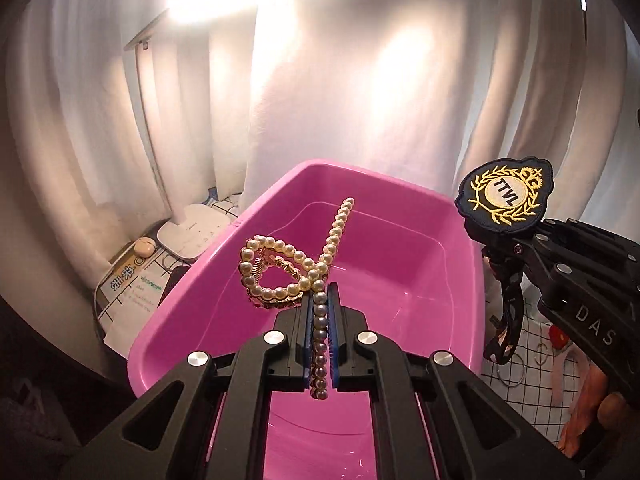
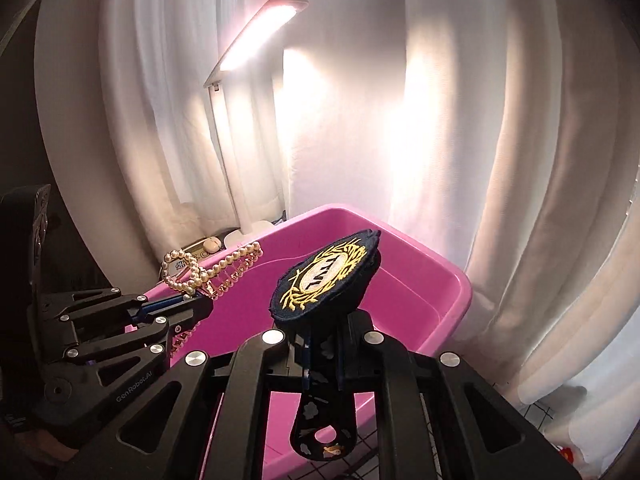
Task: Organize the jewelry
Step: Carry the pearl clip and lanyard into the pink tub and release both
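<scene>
Left gripper (image 1: 320, 300) is clamped on my pearl hair clip (image 1: 280, 272); right gripper (image 2: 320, 344) pinches a dark clip with an embroidered badge (image 2: 324, 276). Both hang above the empty pink tub (image 1: 476, 280), so I judge this the drop-off step: lower, then release.

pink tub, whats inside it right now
The pink tub shows only bare pink floor and walls. The near end is hidden behind the left hand-held gripper and its pearl clip.

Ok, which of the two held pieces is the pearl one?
The hair clip in the left claw: pearl beads on a gold frame. The right claw holds a dark clip with an embroidered badge instead.
</scene>
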The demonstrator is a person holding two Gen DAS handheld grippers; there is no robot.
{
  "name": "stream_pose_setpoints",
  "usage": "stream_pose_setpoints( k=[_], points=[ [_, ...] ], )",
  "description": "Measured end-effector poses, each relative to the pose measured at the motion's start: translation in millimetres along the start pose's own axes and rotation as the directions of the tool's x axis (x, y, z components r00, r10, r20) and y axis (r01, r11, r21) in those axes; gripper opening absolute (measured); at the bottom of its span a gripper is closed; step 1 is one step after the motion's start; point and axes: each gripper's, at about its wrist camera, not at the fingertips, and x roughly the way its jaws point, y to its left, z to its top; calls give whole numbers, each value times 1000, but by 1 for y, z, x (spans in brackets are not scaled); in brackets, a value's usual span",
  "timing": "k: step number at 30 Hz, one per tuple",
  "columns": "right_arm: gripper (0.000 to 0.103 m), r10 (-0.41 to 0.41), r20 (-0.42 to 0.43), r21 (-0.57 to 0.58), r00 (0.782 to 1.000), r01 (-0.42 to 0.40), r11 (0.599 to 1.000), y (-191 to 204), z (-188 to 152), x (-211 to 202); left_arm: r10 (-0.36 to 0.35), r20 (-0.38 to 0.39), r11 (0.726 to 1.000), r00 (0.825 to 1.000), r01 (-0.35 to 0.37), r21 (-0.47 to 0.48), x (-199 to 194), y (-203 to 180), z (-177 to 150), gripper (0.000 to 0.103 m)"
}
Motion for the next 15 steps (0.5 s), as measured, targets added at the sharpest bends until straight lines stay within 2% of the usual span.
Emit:
stream_pose_setpoints(
  k=[7,13,14,15],
  points=[
    [9,15,-162,30,987,-11,999,8,8,72,29,-96,997,995,-36,-75,37,40,-13,6],
    [10,3,-244,53,970,11,999,3,7,95,17,-156,994,988,-33,-100,53,49,-15,7],
    [11,3,-253,64,967,14,998,2,7,99,14,-167,994,986,-31,-101,56,50,-15,7],
    [17,1,-259,76,966,19,997,0,7,100,13,-178,994,984,-32,-103,58,51,-15,7]
  ],
)
